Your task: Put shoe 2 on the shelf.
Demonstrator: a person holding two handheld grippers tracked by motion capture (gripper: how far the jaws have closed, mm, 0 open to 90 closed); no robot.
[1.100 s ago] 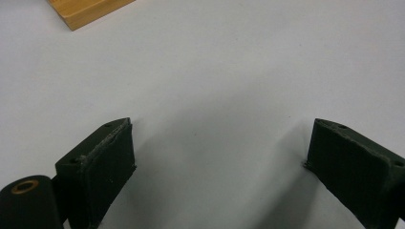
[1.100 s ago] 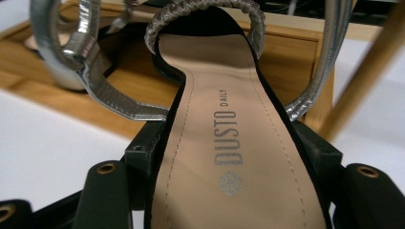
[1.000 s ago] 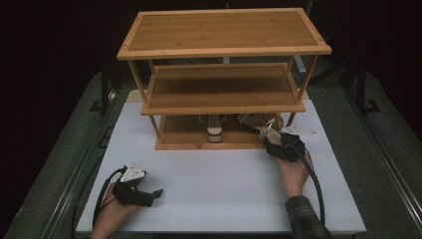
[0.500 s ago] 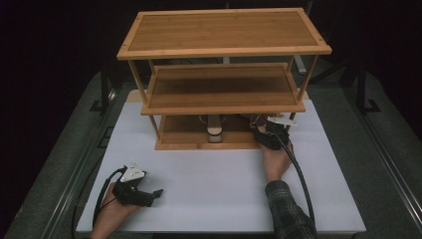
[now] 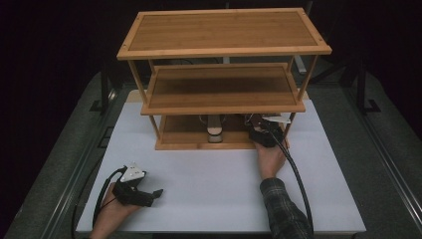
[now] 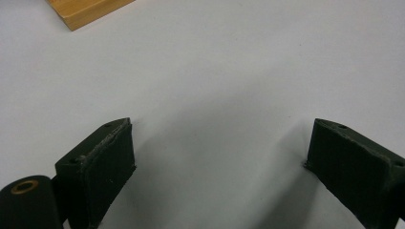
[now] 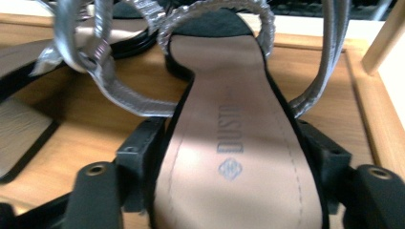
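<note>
My right gripper point(image 7: 229, 186) clamps its jaws on a sandal point(image 7: 234, 138) on the rack's point(image 5: 224, 50) bottom shelf, at 1 o'clock. My left gripper point(image 6: 219, 167), jaws wide and empty, rests on the white surface point(image 5: 209, 174) at 7 o'clock.

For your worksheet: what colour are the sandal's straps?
Silver straps, clearest in the right gripper view.

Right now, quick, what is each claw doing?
Left claw: open, holding nothing, over the white table.
Right claw: closed on the sandal.
</note>
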